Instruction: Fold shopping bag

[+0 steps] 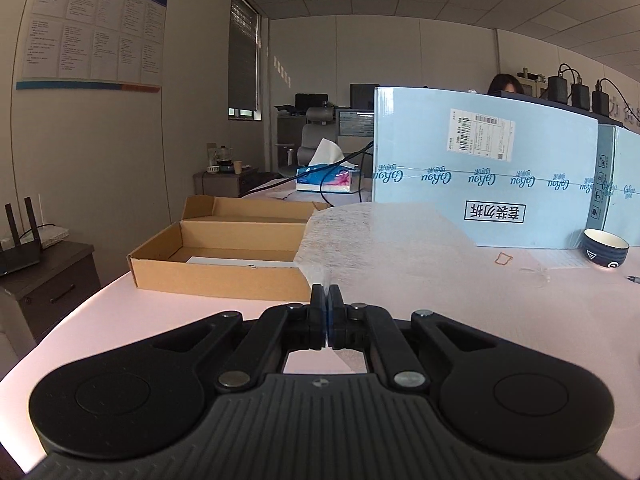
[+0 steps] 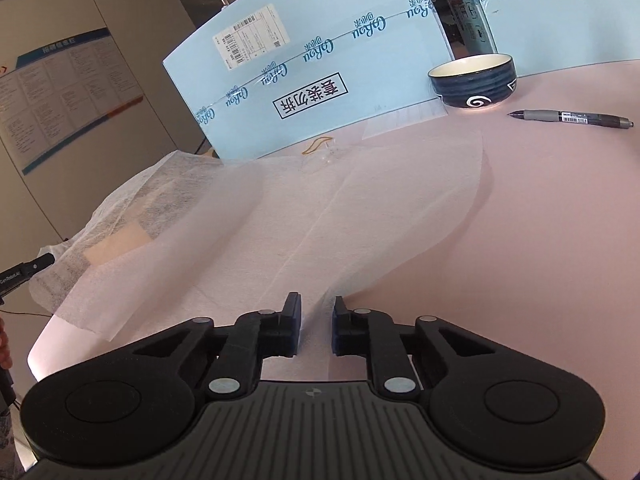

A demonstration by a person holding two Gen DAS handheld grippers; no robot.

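The shopping bag (image 1: 380, 240) is a thin, white, see-through non-woven sheet spread on the pink table. My left gripper (image 1: 327, 294) is shut on its near edge, and the fabric rises from the pinch and drapes away toward the blue carton. In the right wrist view the bag (image 2: 320, 200) lies partly flat, with its left part lifted into a soft fold. My right gripper (image 2: 317, 312) stands at the bag's near edge with a narrow gap between its jaws. A fold of the bag's edge runs into that gap, and the pads do not press on it. The left gripper's tip (image 2: 28, 270) shows at the far left.
An open cardboard box (image 1: 224, 248) sits left of the bag. A large blue carton (image 1: 480, 168) stands behind it, and a tissue box (image 1: 324, 178) lies farther back. A dark bowl (image 2: 474, 80), a pen (image 2: 572, 117) and a rubber band (image 2: 318, 145) lie on the table (image 2: 560, 220).
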